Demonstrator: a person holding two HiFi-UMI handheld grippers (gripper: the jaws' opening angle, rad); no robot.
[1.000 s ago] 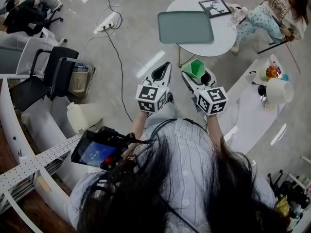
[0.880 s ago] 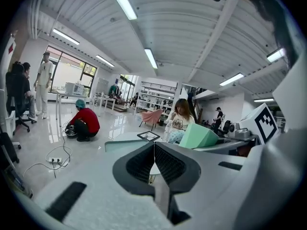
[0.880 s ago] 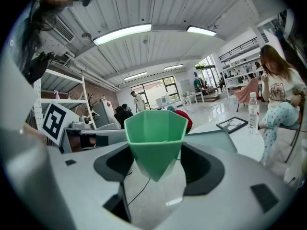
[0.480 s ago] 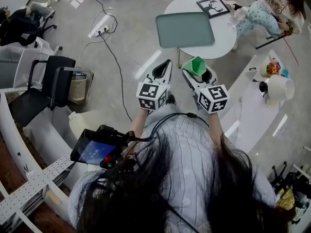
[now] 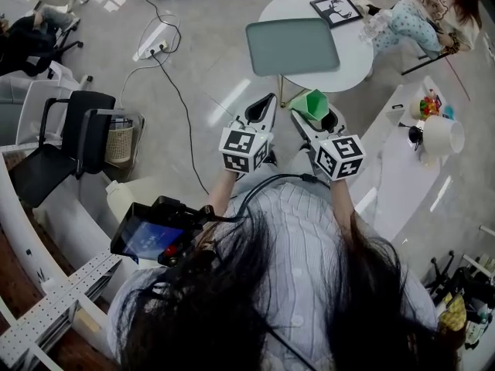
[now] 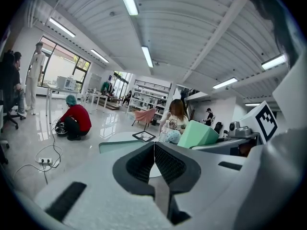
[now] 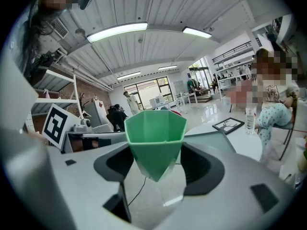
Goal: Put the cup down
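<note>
A green faceted cup [image 7: 156, 138] sits upright between the jaws of my right gripper [image 7: 156, 164], which is shut on its tapered lower part. From the head view the cup [image 5: 315, 105] is held in the air just short of the round white table [image 5: 357, 60], in the right gripper [image 5: 319, 114]. My left gripper [image 5: 261, 112] hovers beside it to the left, its jaws closed together with nothing in them. In the left gripper view the black pads [image 6: 169, 162] meet at the left gripper [image 6: 154, 150], and the cup [image 6: 204, 134] shows to the right.
A grey-green tray [image 5: 292, 46] and a framed picture [image 5: 336, 8] lie on the round table. A person in patterned clothes [image 5: 424, 12] sits at its far right. A long white table [image 5: 408, 153] with a white lamp [image 5: 442, 135] stands right. Black chairs [image 5: 73, 130] and a floor cable [image 5: 182, 91] lie left.
Both grippers and the cup keep their pose in the picture. The round table, tray and the rest of the room have slid slightly left and up as the head camera moved.
</note>
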